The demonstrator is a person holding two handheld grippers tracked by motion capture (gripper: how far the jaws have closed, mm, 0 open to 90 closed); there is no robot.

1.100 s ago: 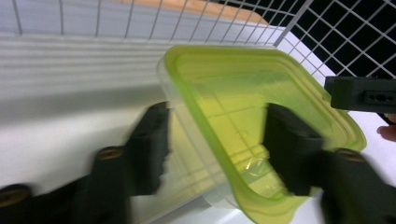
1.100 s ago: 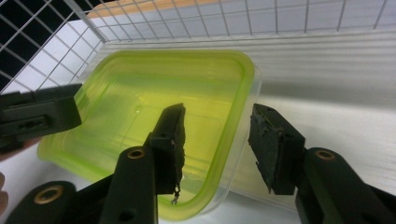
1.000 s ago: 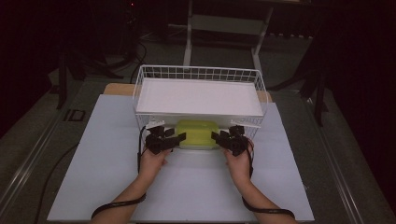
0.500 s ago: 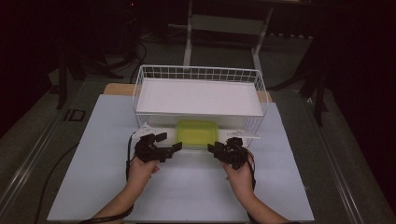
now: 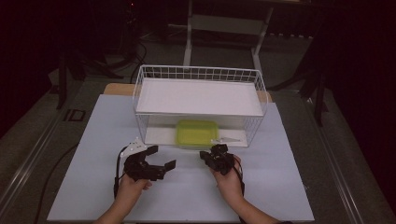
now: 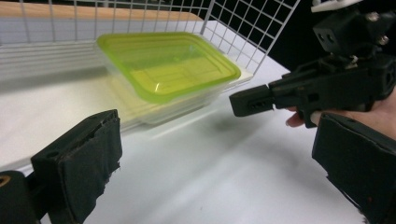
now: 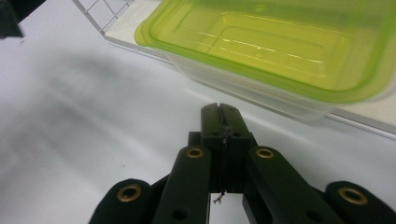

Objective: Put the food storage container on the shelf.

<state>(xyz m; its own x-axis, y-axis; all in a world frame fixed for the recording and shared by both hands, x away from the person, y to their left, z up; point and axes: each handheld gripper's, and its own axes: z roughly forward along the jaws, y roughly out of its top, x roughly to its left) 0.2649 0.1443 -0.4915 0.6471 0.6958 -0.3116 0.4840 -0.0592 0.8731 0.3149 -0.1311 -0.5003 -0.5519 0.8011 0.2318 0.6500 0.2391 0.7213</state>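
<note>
Green-lidded container (image 5: 197, 132) in wire basket (image 5: 140, 88), both grippers apart

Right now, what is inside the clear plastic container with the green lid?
Through the green lid and clear plastic container walls nothing shows inside; glare covers part of the floor. It sits on the white wire basket's lower shelf.

Dark room, grey floor (image 5: 32, 140) with cables, a white metal stand (image 5: 224, 23) behind the pale table (image 5: 289, 186), whose wooden edge (image 5: 116, 88) shows at the rear.

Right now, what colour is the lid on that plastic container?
Translucent lime green lid, clearest in the left gripper view.
</note>
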